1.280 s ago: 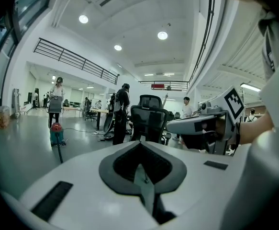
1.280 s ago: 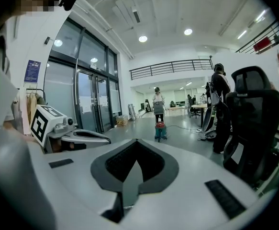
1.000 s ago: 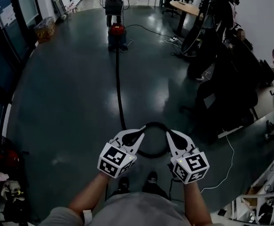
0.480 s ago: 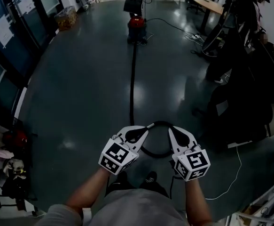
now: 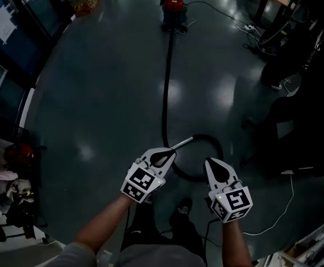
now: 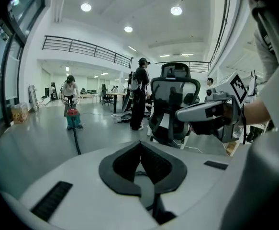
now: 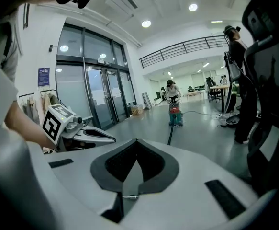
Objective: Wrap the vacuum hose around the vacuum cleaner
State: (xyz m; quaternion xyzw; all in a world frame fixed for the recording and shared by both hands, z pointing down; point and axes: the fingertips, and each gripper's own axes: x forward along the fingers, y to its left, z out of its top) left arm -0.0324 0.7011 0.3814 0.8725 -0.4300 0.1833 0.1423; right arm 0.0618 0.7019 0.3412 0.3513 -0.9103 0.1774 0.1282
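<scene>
Grey floor (image 5: 95,93), vacuum hose (image 5: 165,93) ahead, left gripper (image 5: 170,152) and right gripper (image 5: 210,163) tilted down, fingers (image 6: 120,164) closed, empty

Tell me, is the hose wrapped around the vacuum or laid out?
Laid out: the hose runs along the floor from the vacuum, curling at its near end.

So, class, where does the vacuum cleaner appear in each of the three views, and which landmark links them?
Head view: vacuum cleaner at top centre, far off.
Left gripper view: vacuum cleaner small, left of centre.
Right gripper view: vacuum cleaner small, right of centre.
Shared landmark: the black hose trailing from it.
</scene>
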